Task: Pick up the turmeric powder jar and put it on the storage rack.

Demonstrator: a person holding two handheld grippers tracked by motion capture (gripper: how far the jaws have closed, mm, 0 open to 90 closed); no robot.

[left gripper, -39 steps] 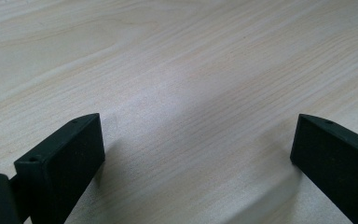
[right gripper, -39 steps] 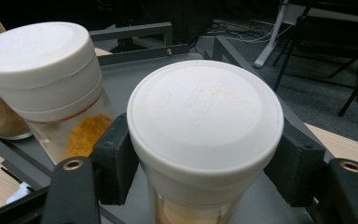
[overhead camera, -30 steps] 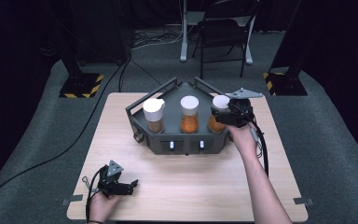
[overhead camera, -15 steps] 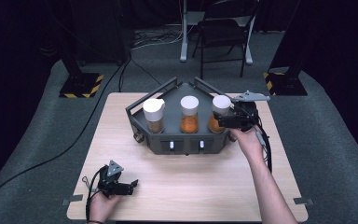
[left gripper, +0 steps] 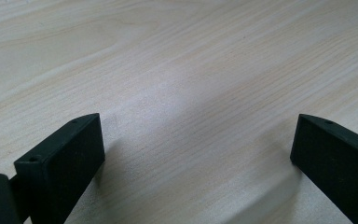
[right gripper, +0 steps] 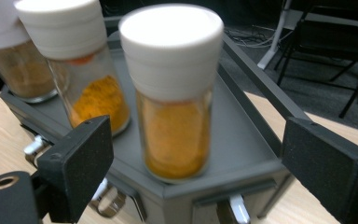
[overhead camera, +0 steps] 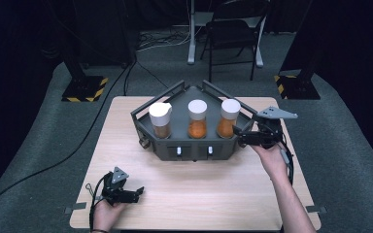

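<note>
A grey five-sided tray on the wooden table holds three white-capped jars upright: a brown-filled jar at left, an orange one in the middle, and a yellow-orange jar at right. My right gripper hovers at the tray's right front corner and points at that right jar. Its jaws have just been opening and stand wide. The jar is just ahead of the pads, untouched. My left gripper rests open on the table near the front left corner, with only bare wood between its fingers.
The tray's raised rails run behind the jars. Small latches stick out of its front wall. Beyond the table are a folding chair, stand bases with yellow-black tape, and cables on the floor.
My right gripper let go of the right jar's cap, drew back to the right and a little lower, and its jaws opened. The jar stays in the tray. The left gripper has not moved.
</note>
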